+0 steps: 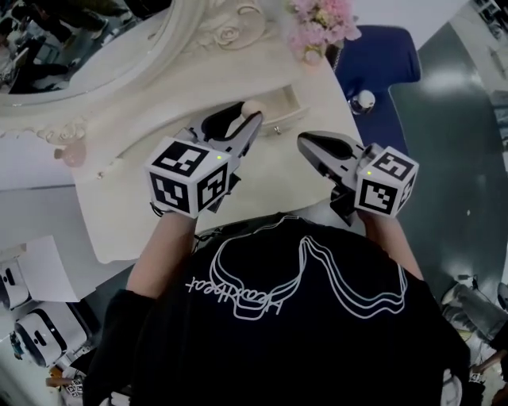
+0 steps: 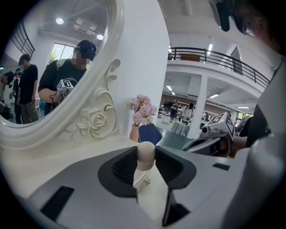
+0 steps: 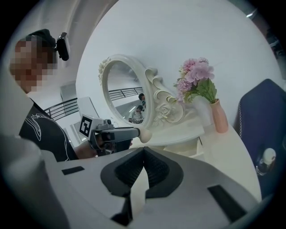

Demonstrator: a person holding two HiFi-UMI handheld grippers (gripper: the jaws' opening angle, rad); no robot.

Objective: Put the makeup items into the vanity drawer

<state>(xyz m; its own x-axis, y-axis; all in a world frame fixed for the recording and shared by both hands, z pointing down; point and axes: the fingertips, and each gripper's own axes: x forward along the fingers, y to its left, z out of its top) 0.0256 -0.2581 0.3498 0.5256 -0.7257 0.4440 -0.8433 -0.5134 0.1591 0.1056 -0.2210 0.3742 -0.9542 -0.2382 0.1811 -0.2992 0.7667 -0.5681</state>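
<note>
- Two grippers are in your hands above the white vanity table [image 1: 119,214]. Your left gripper [image 1: 250,116] has its jaws clamped on a beige, egg-shaped makeup sponge [image 1: 251,108]. Your right gripper [image 1: 306,143] has its jaws pressed together with nothing between them.
- The sponge is held off the table at the jaw tips, by the left end of the pulled-out drawer [image 1: 286,103]. From the head view you cannot tell whether it is over the drawer or just beside it.
- In the left gripper view, the sponge stands upright between the pads, with a small metal knob [image 2: 145,182] on a white surface below it.
- The table top is cream. An ornate oval mirror [image 1: 79,40] with a carved rose on its frame stands at the back.
- Pink flowers [image 1: 321,24] in a pink vase [image 3: 219,117] stand at the right back corner, and a small pink bottle [image 1: 73,155] sits near the mirror's base.
- A blue chair [image 1: 381,55] stands just beside the table on a glossy dark floor [image 1: 452,158].
- Beyond the table, the left gripper view shows a balcony railing [image 2: 214,58] and ceiling lights.
</note>
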